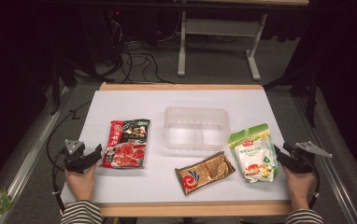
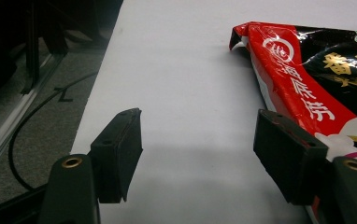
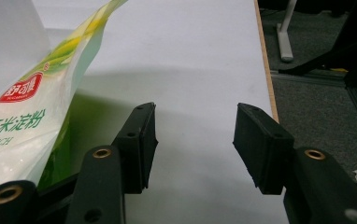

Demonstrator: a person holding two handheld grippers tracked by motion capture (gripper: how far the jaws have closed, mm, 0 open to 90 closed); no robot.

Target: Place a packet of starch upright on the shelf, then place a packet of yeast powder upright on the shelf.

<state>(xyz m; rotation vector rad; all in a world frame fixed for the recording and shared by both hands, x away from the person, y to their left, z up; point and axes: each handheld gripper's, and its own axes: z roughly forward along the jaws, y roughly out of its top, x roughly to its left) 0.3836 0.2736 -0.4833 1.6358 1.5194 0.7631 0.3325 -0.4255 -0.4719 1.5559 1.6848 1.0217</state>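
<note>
High view: overhead, facing forward across the whole white table [image 1: 120,100]. Gripper views: low, close, along the tabletop; left shares the red-black packet [image 2: 307,70], right the green-white pouch [image 3: 22,116].

Dim room, grey carpet [image 1: 204,65], cables [image 1: 137,60], table legs [image 1: 182,46].

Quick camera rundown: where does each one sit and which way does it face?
High view: above the person's side, facing forward and down on the white table; forearms, hands, left gripper, right gripper.
Left gripper view: on the left gripper, open jaws, facing the red-black packet.
Right gripper view: on the right gripper, open jaws beside the green-white starch pouch.
Shared: both packets also show from above.
</note>
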